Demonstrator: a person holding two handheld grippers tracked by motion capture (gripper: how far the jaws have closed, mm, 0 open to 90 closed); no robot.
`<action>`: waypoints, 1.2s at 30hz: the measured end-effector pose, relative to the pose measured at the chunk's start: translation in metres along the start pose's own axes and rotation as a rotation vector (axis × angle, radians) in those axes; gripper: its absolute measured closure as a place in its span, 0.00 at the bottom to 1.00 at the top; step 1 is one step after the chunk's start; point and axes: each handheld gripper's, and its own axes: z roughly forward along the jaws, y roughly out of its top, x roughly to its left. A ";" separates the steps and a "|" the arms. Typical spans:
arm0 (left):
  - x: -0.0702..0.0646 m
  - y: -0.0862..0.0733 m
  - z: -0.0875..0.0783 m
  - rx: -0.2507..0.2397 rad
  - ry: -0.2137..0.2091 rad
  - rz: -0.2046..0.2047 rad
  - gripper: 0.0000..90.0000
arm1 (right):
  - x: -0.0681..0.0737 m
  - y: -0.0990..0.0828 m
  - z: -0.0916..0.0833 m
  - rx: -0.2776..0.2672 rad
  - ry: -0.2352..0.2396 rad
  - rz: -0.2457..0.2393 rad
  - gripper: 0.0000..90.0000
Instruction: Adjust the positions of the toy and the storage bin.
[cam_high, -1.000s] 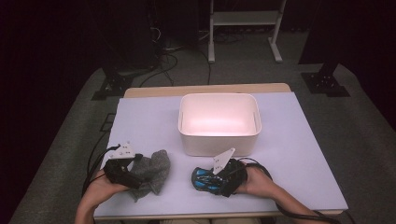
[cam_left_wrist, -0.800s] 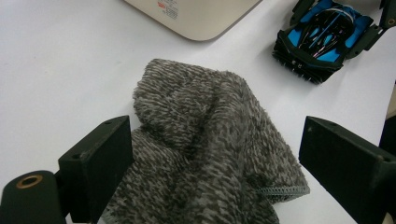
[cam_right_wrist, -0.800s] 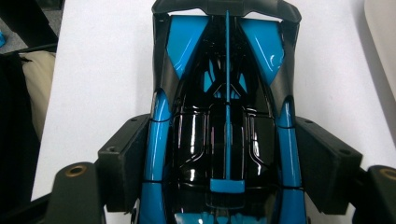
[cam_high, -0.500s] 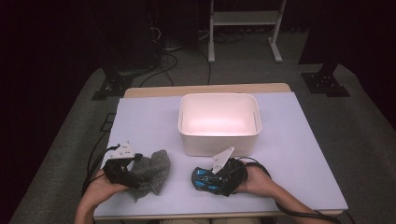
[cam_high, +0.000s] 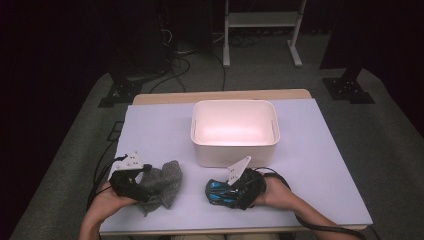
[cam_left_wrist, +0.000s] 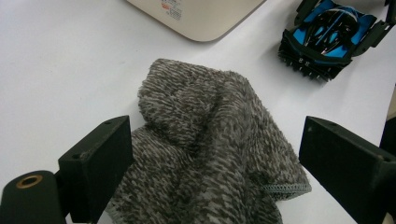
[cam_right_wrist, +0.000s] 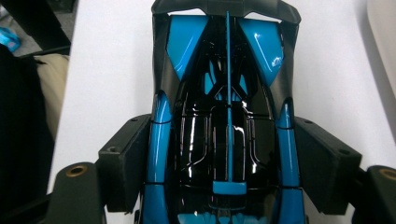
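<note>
A: Quick pass, biggest first. I've got the white worktop (cam_high: 320, 165), and the cream bin (cam_high: 235, 131) sits on it toward the far middle, open top, nothing visible inside.

B: And the cloth?

A: The grey towel (cam_left_wrist: 210, 149) lies crumpled on the near left of the worktop, well apart from the bin. My left tongs (cam_left_wrist: 224, 163) are spread wide over it. In the left gripper view one jaw sits at the towel's left edge, looks like touching the pile, and the other stands clear of the right edge with bare worktop between. Not pinching anything.

B: Right side?

A: Right tongs (cam_right_wrist: 224, 158) are around the blue and black toy car (cam_right_wrist: 226, 116). In the right gripper view both pads lie flat against the car's blue flanks, one each side, no gap that I can see. So clamped on the car, jaws fairly wide because the car is wide.

B: Where's the car on the worktop?

A: Near edge, just in front of the bin's near wall, right of the towel. In the high view it's on the surface with my right hand (cam_high: 272, 192) behind it. Can't tell if the wheels are lifted.

B: Left hand?

A: Left hand (cam_high: 107, 200) at the near left corner, behind the towel.
</note>
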 end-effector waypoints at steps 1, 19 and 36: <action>0.000 0.000 0.000 0.000 0.000 0.000 0.10 | 0.000 0.000 0.000 0.000 0.000 0.000 0.28; 0.000 0.000 0.000 0.000 -0.002 0.001 0.10 | 0.001 -0.001 -0.001 -0.003 0.002 -0.002 0.29; -0.001 -0.001 0.001 0.009 -0.007 0.002 0.10 | 0.004 -0.008 -0.002 -0.023 0.001 -0.024 0.24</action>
